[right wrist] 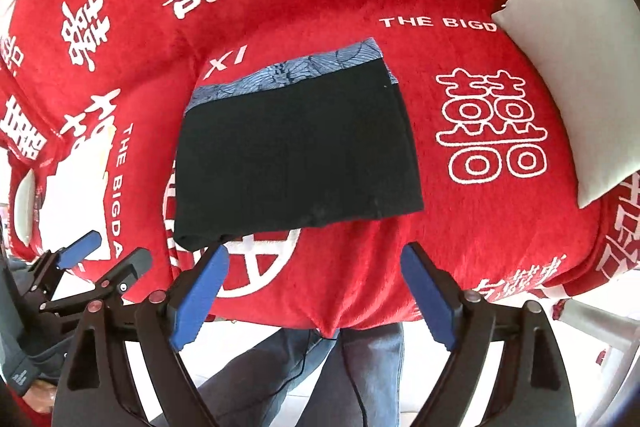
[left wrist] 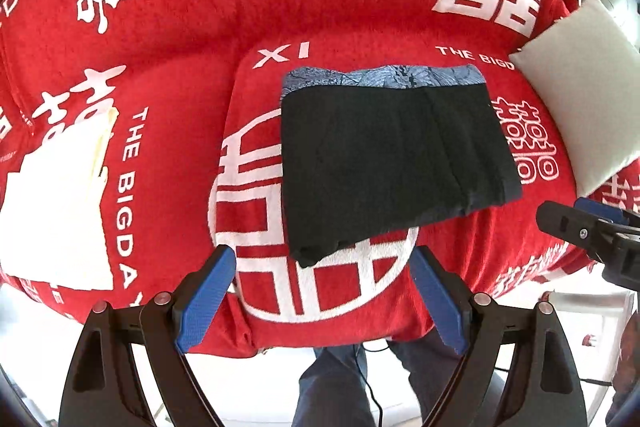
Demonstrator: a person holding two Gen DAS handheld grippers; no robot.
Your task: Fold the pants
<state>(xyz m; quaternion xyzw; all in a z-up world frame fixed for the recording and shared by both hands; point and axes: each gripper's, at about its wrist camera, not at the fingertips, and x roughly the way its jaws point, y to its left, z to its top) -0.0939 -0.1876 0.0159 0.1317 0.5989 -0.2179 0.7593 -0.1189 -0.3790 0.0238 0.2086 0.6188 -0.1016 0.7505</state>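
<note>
A red blanket printed with white characters covers the sofa; black shorts lie centred, white cushion far right. Left gripper and right gripper hover released.

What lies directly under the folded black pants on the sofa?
The black pants rest on a red blanket printed with white characters. A white circular emblem shows past their near and left edges; its remaining part is covered, as is anything else beneath.
</note>
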